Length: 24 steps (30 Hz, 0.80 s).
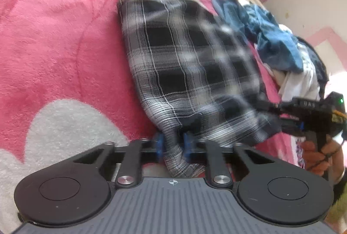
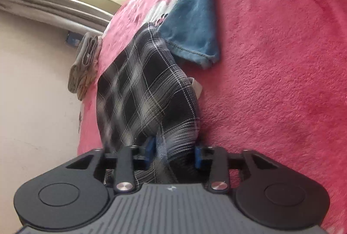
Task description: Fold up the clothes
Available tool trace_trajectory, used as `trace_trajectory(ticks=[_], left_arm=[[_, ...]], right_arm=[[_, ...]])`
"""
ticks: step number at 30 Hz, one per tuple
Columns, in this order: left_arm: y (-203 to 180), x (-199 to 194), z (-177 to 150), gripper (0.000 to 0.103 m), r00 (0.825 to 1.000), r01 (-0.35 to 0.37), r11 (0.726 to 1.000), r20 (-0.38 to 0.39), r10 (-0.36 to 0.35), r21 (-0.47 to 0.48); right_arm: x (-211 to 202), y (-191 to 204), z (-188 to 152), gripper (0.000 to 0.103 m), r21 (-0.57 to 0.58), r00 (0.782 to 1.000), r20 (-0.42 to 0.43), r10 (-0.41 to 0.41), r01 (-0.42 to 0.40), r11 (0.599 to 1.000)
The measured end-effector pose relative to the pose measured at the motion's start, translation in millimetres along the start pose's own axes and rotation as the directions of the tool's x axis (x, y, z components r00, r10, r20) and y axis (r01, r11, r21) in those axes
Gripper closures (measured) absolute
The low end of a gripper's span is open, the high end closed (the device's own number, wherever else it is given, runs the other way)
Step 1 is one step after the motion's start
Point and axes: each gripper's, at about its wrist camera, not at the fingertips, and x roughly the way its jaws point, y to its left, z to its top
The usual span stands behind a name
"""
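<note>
The plaid garment [image 1: 184, 64] lay on the pink blanket [image 1: 65, 49] of the bed, stretched straight ahead of both tools, with 1 end bunched up between their pads. The left hand-held gripper [image 1: 173, 145] was pressed nearly together, pinching a narrow gather of the plaid cloth between its blue pads. The right hand-held gripper [image 2: 174, 153] stood wider, and a thicker fold of the same cloth filled the space between its pads; it appeared to be pinching that fold too, though how firmly could not be told.

To do this step well, the 2 grips probably needed to stay level with each other and keep the held edge taut, so that the fold line fell straight across the checks. The gather in the left grip looked thin, so a sharp tug could have slipped it free. Carrying the edge low over the blanket would likely have kept the lower layer from dragging on the plush.

Ahead and to the right of the right tool lay blue jeans [image 2: 193, 17], touching the far end of the plaid. In the left view, a pile of unfolded clothes [image 1: 282, 47] sat beyond. A folded beige item [image 2: 85, 64] rested near the bed's edge, left of the right tool. Pale walls and a bright window lay behind.
</note>
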Motion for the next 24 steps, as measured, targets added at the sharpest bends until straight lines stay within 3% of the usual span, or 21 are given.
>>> trace_trajectory(ticks=[5, 8, 12, 14, 17, 19, 22, 24], left_arm=[[5.1, -26.2, 8.6, 0.096, 0.998, 0.053, 0.998, 0.046, -0.051, -0.044], [22.6, -50.1, 20.1, 0.096, 0.994, 0.099, 0.992, 0.062, -0.094, -0.073], [53.9, -74.4, 29.1, 0.096, 0.992, 0.127, 0.987, 0.031, -0.124, -0.095], [62.2, -71.9, 29.1, 0.095, 0.994, 0.108, 0.992, -0.015, -0.11, -0.068], [70.0, -55.0, 24.3, 0.084, 0.994, 0.052, 0.998, -0.1, -0.054, -0.017], [71.6, -52.3, 26.8, 0.074, 0.989, 0.02, 1.0, -0.146, -0.017, 0.018], [71.6, -63.5, 34.9, 0.061, 0.994, 0.035, 0.997, -0.109, -0.028, 0.067], [73.7, -69.4, 42.3, 0.044, 0.997, 0.038, 0.996, -0.07, -0.033, 0.076]], right_arm=[[-14.5, 21.9, -15.2, 0.083, 0.036, 0.999, 0.051, -0.011, 0.009, 0.999], [-17.4, 35.0, -33.2, 0.083, 0.08, 0.999, 0.033, 0.003, -0.006, 0.997], [-10.8, 52.1, -65.1, 0.083, 0.137, 1.0, -0.013, 0.029, -0.027, 0.99], [-5.8, 60.3, -82.2, 0.083, 0.145, 0.999, -0.035, 0.027, -0.022, 0.989], [3.9, 55.4, -90.3, 0.075, 0.111, 0.999, -0.047, -0.025, 0.03, 0.993], [6.8, 44.9, -87.0, 0.059, 0.132, 0.997, -0.066, -0.027, 0.035, 0.991], [-9.4, 31.2, -75.8, 0.051, 0.151, 0.998, -0.054, 0.008, 0.0, 0.989], [-22.7, 26.8, -65.7, 0.044, 0.135, 1.0, -0.007, 0.011, -0.01, 0.991]])
